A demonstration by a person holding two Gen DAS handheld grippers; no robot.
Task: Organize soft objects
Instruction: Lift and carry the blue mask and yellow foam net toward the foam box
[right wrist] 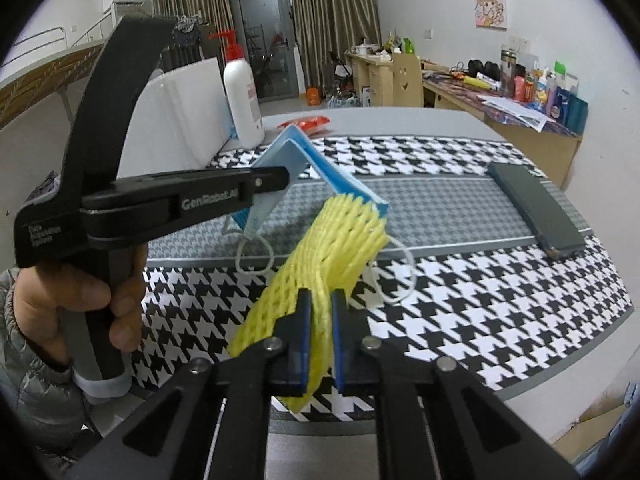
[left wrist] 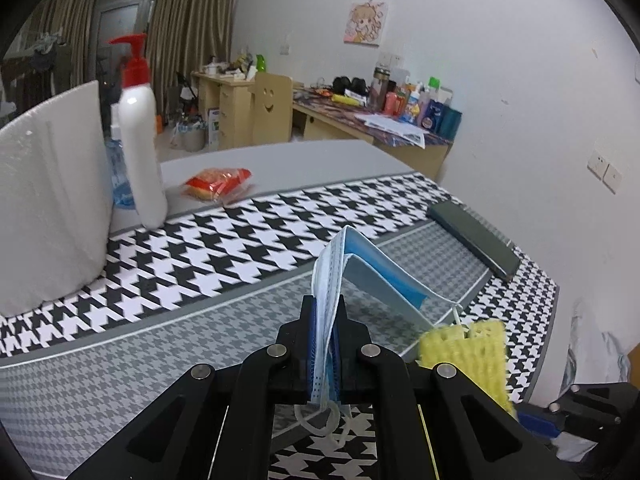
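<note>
Left wrist view shows the left tool [left wrist: 325, 320] squeezed tight on a blue face mask [left wrist: 360, 268], which sticks up and bends over in the air above the desk [left wrist: 240, 240]. Right wrist view shows the right tool [right wrist: 320, 312] squeezed tight on a yellow foam net [right wrist: 332, 240], and the net is also up in the air, just beside the mask. The far end of the net touches or nearly touches the mask's edge; I cannot tell which. A hand [right wrist: 80, 300] grips the handle of the left tool. So both soft things are picked up, and I think that part is done. Putting them somewhere neat is what looks left to do, and the pictures do not show a clear spot for them. On the desk sit a white pump bottle [left wrist: 140, 148], a white foam block [left wrist: 52, 208], a red snack packet [left wrist: 218, 184] and a dark flat case [left wrist: 476, 240], all well apart from the tools.
</note>
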